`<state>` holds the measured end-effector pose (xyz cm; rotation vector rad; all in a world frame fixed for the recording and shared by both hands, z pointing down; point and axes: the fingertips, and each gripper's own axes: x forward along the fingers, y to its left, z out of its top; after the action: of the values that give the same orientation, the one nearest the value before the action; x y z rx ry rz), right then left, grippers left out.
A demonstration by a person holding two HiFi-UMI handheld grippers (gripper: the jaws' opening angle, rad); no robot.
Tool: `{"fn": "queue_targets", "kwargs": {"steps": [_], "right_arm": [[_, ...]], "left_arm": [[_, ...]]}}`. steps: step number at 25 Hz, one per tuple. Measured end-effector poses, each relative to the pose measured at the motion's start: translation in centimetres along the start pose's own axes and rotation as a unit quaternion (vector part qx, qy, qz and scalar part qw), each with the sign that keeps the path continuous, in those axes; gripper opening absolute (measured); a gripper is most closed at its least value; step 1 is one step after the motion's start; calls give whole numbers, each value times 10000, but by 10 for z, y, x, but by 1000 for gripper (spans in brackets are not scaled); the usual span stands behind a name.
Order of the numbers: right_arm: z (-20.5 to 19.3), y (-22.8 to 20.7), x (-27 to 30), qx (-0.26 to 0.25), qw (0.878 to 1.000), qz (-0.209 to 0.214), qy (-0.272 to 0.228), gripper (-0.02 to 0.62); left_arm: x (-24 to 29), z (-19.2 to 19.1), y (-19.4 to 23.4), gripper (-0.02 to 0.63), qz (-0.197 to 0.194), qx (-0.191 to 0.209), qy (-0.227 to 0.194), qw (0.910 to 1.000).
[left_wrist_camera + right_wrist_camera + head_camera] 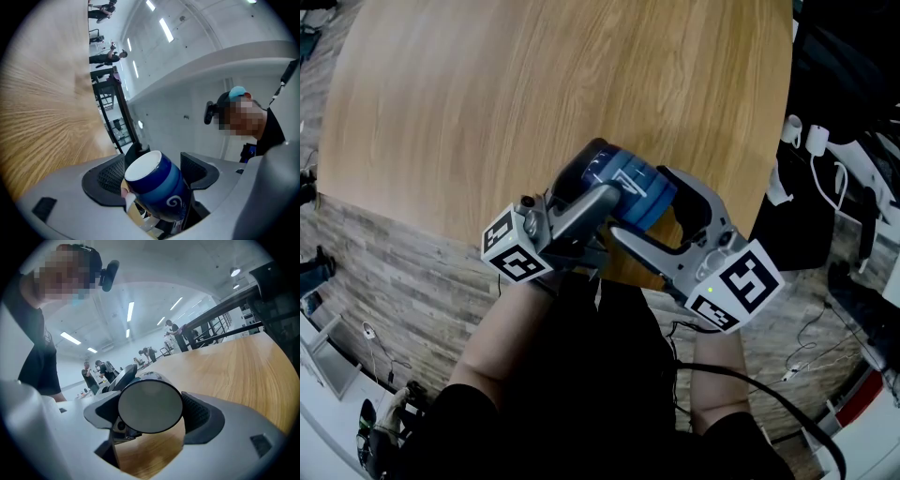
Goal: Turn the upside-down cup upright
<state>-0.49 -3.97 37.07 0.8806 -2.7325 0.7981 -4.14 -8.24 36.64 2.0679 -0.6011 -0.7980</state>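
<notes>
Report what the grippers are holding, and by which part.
Both hold the blue striped ceramic cup by its side wall: the left gripper has its jaws around the body, the right gripper near one end.

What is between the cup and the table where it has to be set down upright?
Nothing visible. The cup is held by the left claw and the right claw over the table edge, and the wood beside it shows bare.
</notes>
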Motion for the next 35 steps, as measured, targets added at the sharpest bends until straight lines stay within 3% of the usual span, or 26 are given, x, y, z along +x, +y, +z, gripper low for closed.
{"fn": "queue_targets", "kwargs": {"steps": [5,13,17,21,25,32,35], "right_arm": [[-6,-4,2,134,9999,41,18,344],[16,1,-5,-684,9956,-53,-637,345],[13,0,-5,-836,9955,181,-404,345],[4,-1,0,-644,9971,395,-74,345],[6,0,1,-626,9970,435,-92,344],[15,-24,-5,-469,9985,14,-273,344],[8,-27,-1,-673,9976,-11,-144,342]], "left_arm": [[1,-2,3,377,66,221,161,9996],[5,-2,1,377,-407,-627,162,9971],[5,-9,2,377,-586,-981,380,9927],[4,-11,4,376,-631,-685,520,9943],[3,-7,3,376,-650,-616,343,9954],[8,5,11,374,-618,-751,-111,9952],[14,5,10,374,-638,-537,-44,9965]]}}
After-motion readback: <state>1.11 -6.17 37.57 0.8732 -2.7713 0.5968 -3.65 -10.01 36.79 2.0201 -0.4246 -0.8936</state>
